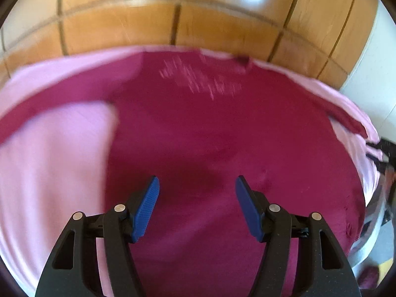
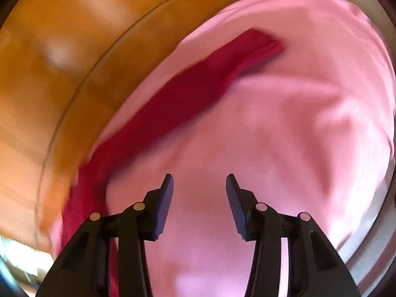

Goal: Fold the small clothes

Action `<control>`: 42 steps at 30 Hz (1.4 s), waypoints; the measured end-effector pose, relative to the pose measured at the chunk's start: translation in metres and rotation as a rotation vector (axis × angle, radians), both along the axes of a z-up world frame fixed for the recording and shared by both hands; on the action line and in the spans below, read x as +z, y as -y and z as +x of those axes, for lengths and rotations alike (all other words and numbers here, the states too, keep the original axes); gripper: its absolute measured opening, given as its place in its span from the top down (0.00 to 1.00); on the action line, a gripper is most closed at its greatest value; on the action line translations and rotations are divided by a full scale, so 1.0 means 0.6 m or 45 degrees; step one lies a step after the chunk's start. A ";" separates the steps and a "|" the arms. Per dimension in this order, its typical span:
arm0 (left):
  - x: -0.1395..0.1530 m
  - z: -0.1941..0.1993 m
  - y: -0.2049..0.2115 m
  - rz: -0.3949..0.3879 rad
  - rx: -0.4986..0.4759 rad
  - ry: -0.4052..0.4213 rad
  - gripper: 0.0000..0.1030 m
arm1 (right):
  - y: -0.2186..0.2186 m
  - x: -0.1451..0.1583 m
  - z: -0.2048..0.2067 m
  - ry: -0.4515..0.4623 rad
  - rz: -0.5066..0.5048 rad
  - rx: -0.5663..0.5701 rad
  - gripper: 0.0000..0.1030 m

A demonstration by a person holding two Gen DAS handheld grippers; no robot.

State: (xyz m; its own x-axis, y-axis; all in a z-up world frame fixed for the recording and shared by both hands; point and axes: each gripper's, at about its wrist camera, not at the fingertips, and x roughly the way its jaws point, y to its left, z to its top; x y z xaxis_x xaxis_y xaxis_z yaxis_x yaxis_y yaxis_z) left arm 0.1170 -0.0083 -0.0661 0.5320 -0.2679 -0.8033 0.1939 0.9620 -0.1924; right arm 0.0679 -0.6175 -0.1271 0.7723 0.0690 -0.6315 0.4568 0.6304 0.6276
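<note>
Both my grippers are spread wide holding nothing, left gripper (image 1: pixel 197 185) right over the maroon top (image 1: pixel 198 133) spread flat on the pink sheet (image 1: pixel 49 163), right gripper (image 2: pixel 199 183) over bare sheet, sleeve (image 2: pixel 188 94) running far-right, so left's nearer.

Both pictures are bright with daylight-like light, and strong white glare patches sit on the glossy tiled floor (image 1: pixel 222 32) far ahead of the left gripper (image 1: pixel 197 185), which drops a soft dark shadow on the maroon garment (image 1: pixel 198 136) just ahead of its fingertips. Motion blur smears both views, heaviest ahead and to the left of the right gripper (image 2: pixel 199 180), while both claws stay sharp. Fisheye distortion bends floor lines and the pink cloth (image 2: pixel 284 123), and dark vignetting rings the corners.
</note>
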 end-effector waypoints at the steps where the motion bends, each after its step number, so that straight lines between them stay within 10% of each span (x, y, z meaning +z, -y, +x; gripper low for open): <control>1: -0.005 0.003 0.004 0.018 0.006 0.001 0.39 | 0.023 0.000 0.010 0.015 0.025 -0.053 0.59; 11: -0.023 0.001 0.026 0.099 -0.066 0.066 0.11 | 0.127 -0.031 0.123 -0.019 0.147 -0.281 0.60; 17: -0.034 0.003 0.040 0.124 -0.053 0.108 0.04 | 0.122 -0.004 0.151 -0.181 -0.116 -0.209 0.94; 30: -0.034 0.001 0.035 0.091 -0.059 0.121 0.04 | -0.191 0.130 0.231 0.075 -0.396 0.322 0.94; 42: -0.030 0.000 0.029 0.067 -0.090 0.109 0.04 | -0.561 0.105 0.308 0.091 -0.415 0.842 0.94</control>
State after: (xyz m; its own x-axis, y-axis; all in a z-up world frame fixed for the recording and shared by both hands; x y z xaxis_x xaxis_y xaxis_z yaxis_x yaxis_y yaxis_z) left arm 0.1170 -0.0256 -0.0842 0.5803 -0.2657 -0.7699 0.2751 0.9537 -0.1218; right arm 0.2526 -0.2810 -0.0639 0.6747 0.3514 -0.6491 -0.1178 0.9194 0.3753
